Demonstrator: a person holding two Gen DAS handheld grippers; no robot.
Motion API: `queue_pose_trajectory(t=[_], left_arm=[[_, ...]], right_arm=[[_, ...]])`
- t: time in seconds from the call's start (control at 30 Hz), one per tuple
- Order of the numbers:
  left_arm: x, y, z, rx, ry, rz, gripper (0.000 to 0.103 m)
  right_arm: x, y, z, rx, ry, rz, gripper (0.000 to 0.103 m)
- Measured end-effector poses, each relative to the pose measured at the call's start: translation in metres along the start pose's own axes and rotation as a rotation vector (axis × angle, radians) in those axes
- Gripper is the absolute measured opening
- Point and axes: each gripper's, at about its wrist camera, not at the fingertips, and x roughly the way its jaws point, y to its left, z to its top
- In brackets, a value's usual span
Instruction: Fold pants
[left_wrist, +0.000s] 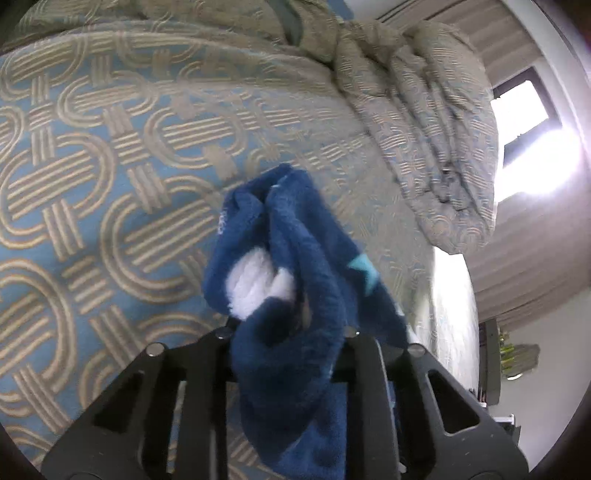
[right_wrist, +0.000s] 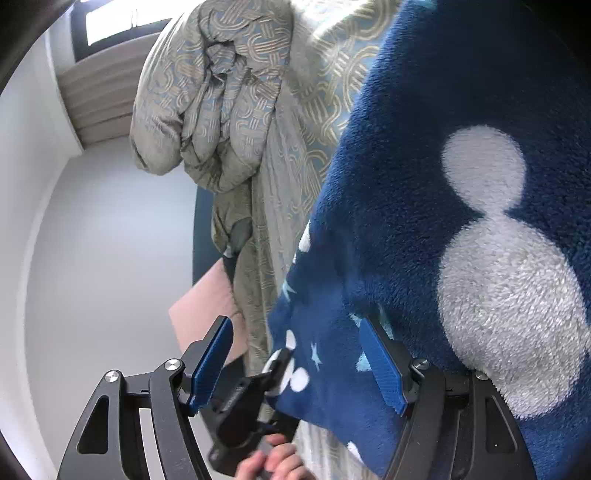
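You are gripping a bunched fold of the blue fleece pants (left_wrist: 291, 295) in your left gripper (left_wrist: 286, 332) above the patterned bedspread (left_wrist: 110, 166), while your right gripper (right_wrist: 299, 362) is standing wide open, its blue pads (right_wrist: 212, 363) straddling the pants' edge beside the rolled duvet (right_wrist: 207, 92).

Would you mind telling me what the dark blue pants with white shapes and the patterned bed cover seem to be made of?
The dark blue pants look like plush fleece: the pile is fuzzy and matte, with fluffy white patches. The patterned bed cover seems a woven fabric, possibly jacquard: beige looped bands on light blue catch a slight sheen.
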Motion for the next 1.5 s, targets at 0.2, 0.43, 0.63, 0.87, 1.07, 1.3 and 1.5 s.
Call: queue_pose_trajectory(t=[0.2, 0.43, 0.63, 0.87, 1.07, 1.3, 1.5], left_arm=[[-0.018, -0.038, -0.005, 0.133, -0.004, -0.197, 0.022], [-0.02, -0.1, -0.03, 0.347, 0.028, -0.265, 0.022], [-0.02, -0.144, -0.065, 0.496, 0.074, -0.316, 0.022], [-0.017, -0.194, -0.12, 0.767, 0.148, -0.332, 0.022], [-0.004, -0.222, -0.182, 1.01, 0.243, -0.31, 0.022], [-0.005, -0.235, -0.231, 1.199, 0.308, -0.339, 0.032], [-0.002, -0.239, -0.233, 1.137, 0.373, -0.396, 0.045]], right_arm=[[-0.005, 0.006, 0.003, 0.007, 0.049, -0.027, 0.073], [-0.042, 0.065, 0.018, -0.228, 0.086, 0.013, 0.074], [-0.079, 0.085, 0.03, -0.321, 0.074, 0.003, 0.081], [-0.086, 0.064, 0.047, -0.259, 0.076, -0.029, 0.082], [-0.105, 0.052, 0.06, -0.212, 0.018, -0.046, 0.082], [-0.146, 0.034, 0.08, -0.232, -0.078, -0.194, 0.082], [-0.151, 0.015, 0.09, -0.201, -0.077, -0.208, 0.056]])
